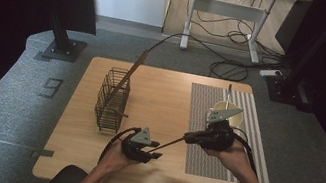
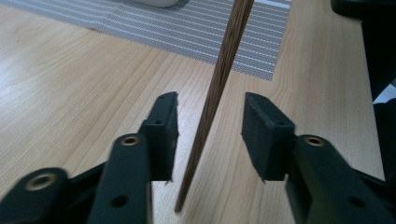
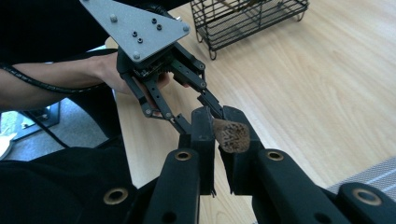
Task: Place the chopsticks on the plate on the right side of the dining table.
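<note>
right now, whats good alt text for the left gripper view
A thin dark wooden stick slants down between the left gripper's two black jaws, which stand apart on either side without touching it. Below lies a light wooden table, with a grey striped placemat across the top of the picture.

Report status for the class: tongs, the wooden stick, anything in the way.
Right tongs shut on wooden stick. Left tongs open, straddling the stick's tip, pads not touching. Wire basket off to the side, path clear.

The wooden stick's (image 2: pixel 219 79) upper end runs off the frame's top edge.
</note>
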Action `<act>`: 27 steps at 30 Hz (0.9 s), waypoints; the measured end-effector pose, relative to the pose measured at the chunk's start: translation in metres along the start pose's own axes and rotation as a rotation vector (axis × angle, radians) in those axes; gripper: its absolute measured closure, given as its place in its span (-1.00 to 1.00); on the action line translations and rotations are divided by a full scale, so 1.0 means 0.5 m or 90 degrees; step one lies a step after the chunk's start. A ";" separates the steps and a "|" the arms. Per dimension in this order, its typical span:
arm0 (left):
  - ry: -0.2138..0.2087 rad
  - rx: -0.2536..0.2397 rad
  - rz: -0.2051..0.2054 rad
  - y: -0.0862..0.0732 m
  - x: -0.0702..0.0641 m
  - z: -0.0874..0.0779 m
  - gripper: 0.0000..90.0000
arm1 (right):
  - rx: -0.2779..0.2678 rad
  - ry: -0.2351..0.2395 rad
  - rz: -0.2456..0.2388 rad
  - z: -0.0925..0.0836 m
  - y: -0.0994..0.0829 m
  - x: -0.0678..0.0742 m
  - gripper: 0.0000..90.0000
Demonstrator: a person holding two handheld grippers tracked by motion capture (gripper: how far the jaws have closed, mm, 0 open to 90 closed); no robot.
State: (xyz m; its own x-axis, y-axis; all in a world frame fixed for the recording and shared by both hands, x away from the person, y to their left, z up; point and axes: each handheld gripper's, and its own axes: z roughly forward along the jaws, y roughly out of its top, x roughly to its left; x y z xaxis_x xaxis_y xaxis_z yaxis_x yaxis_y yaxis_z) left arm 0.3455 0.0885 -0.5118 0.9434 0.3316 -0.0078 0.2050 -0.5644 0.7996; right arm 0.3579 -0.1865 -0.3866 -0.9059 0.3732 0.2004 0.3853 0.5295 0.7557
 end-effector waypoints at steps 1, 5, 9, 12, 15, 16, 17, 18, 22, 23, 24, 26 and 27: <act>-0.001 -0.003 0.004 0.000 -0.001 0.000 0.35 | 0.000 0.003 0.000 0.003 0.000 0.000 0.83; -0.010 -0.014 0.018 0.001 -0.004 -0.004 0.53 | -0.001 0.020 0.004 0.014 0.000 0.002 0.83; -0.014 -0.024 0.027 0.001 -0.004 -0.008 0.72 | -0.005 0.029 0.008 0.017 0.001 0.001 0.83; -0.016 -0.032 0.034 0.000 -0.003 -0.013 0.81 | -0.009 0.034 0.013 0.015 0.000 -0.001 0.83; -0.017 -0.038 0.049 0.001 -0.005 -0.015 0.83 | -0.014 0.040 0.018 0.013 -0.001 -0.003 0.83; -0.018 -0.039 0.055 0.001 -0.006 -0.016 0.84 | -0.015 0.042 0.020 0.012 -0.001 -0.004 0.83; -0.021 -0.041 0.060 0.001 -0.007 -0.016 0.85 | -0.017 0.044 0.022 0.011 -0.001 -0.005 0.83; -0.023 -0.043 0.065 0.001 -0.009 -0.015 0.87 | -0.018 0.044 0.022 0.010 -0.001 -0.006 0.82; -0.030 -0.045 0.065 0.002 -0.009 -0.013 0.88 | -0.012 0.005 0.004 0.010 0.002 -0.004 0.65; -0.029 -0.042 0.065 0.002 -0.009 -0.013 0.89 | -0.013 -0.009 -0.001 0.012 0.002 -0.003 0.54; -0.029 -0.038 0.066 0.002 -0.009 -0.012 0.89 | -0.013 -0.024 -0.007 0.013 0.004 -0.003 0.43; -0.031 -0.033 0.064 0.002 -0.009 -0.010 0.89 | -0.015 -0.054 -0.018 0.016 0.007 -0.001 0.21; -0.031 -0.030 0.065 0.002 -0.010 -0.009 0.89 | -0.016 -0.070 -0.024 0.018 0.009 0.000 0.10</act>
State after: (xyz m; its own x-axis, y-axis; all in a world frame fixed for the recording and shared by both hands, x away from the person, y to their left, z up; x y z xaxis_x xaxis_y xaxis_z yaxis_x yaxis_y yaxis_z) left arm 0.3400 0.0899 -0.5081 0.9705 0.2368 0.0463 0.0964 -0.5565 0.8253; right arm 0.3613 -0.1774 -0.3888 -0.8948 0.4345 0.1028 0.3449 0.5264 0.7772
